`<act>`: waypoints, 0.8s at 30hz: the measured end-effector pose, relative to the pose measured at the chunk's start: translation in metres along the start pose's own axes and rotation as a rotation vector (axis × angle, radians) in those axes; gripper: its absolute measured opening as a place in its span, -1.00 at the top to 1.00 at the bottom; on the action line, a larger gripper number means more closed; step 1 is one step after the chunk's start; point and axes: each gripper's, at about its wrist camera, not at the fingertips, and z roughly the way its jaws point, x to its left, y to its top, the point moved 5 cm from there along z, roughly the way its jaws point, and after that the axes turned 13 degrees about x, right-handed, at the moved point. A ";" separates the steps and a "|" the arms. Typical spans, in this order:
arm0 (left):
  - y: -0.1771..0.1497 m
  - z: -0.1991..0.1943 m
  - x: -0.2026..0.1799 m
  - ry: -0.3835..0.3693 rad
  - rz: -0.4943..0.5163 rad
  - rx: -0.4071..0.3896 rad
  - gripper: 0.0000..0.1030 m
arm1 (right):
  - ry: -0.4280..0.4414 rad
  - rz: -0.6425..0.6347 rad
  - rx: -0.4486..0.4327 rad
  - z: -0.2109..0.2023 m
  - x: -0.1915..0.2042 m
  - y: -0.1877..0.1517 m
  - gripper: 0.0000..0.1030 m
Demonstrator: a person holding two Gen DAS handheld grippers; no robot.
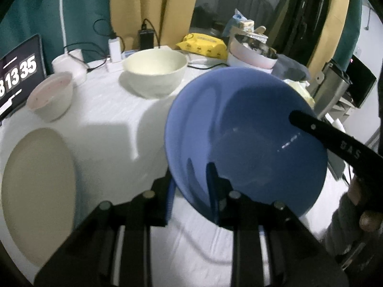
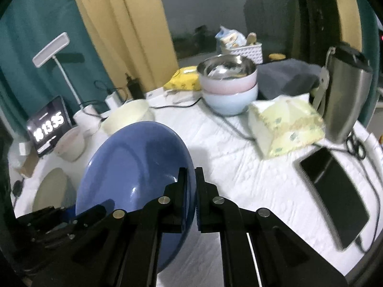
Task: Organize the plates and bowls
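Note:
A blue bowl hangs tilted above the white-clothed table, held from both sides. My left gripper straddles its near rim, one pad on the outer wall and one finger inside, and grips it. My right gripper is shut on the opposite rim; one of its fingers reaches into the bowl in the left wrist view. A cream bowl, a small pinkish bowl and a beige plate rest on the table. A steel bowl tops a stack of bowls.
A tablet showing a clock, a lamp base and chargers with cables line the back left. A tissue pack, a steel jug and a phone lie to the right. A yellow packet sits behind the stack.

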 end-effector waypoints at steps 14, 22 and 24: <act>-0.043 -0.026 0.041 0.046 -0.038 -0.012 0.50 | 0.051 -0.034 0.112 0.016 0.053 -0.036 0.74; -0.040 -0.026 0.041 0.015 -0.032 -0.020 0.50 | 0.004 -0.023 0.175 0.041 0.054 -0.044 0.71; -0.040 -0.026 0.041 0.007 -0.030 -0.016 0.48 | 0.011 -0.018 0.188 0.044 0.053 -0.045 0.70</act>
